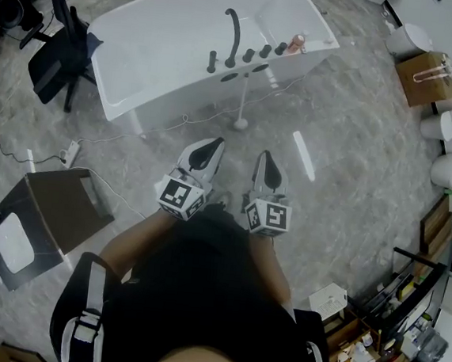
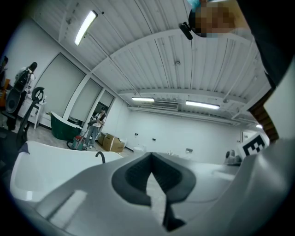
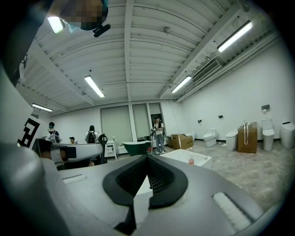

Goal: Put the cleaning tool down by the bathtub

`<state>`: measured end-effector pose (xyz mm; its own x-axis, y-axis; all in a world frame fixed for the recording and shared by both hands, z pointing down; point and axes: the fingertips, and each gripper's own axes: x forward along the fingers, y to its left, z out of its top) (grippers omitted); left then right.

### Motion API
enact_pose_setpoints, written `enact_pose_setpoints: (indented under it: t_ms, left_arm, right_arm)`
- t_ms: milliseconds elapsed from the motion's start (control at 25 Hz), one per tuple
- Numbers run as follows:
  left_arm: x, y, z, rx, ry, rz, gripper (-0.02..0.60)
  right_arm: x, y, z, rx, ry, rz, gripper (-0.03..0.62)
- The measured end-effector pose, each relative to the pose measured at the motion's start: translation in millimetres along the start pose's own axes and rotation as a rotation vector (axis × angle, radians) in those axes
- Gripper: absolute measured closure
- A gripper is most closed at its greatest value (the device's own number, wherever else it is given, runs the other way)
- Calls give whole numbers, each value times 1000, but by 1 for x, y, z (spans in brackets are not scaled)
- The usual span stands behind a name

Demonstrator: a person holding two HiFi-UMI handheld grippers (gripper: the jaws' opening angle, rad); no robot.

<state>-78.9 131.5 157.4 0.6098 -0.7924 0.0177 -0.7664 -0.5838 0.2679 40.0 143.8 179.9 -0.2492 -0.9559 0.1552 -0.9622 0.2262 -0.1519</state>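
Note:
The white bathtub (image 1: 168, 43) stands ahead of me, with a black faucet (image 1: 234, 34) and a pink bottle (image 1: 295, 44) on its rim. A white cleaning tool (image 1: 241, 106) with a thin pole and a round foot stands on the floor against the tub's near side, free of both grippers. My left gripper (image 1: 211, 144) and right gripper (image 1: 265, 156) are side by side close to my body and point at the tub, well short of the tool. Both are shut with nothing held. The tub (image 2: 46, 161) shows past the left gripper (image 2: 151, 156), and the tub (image 3: 186, 159) past the right gripper (image 3: 147, 159).
A black office chair (image 1: 55, 56) stands left of the tub. A dark open box (image 1: 48, 215) and a power strip (image 1: 71, 152) with cables lie at my left. A cardboard box (image 1: 423, 76) and white toilets (image 1: 450, 170) line the right side. People (image 3: 158, 133) stand far off.

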Motion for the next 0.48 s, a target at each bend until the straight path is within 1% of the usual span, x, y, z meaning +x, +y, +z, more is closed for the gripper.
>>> enact_pose_setpoints:
  t_ms: [480]
  left_arm:
    - [2, 1, -2, -1, 2, 0, 574]
  right_arm:
    - [1, 1, 2, -9, 7, 8, 595]
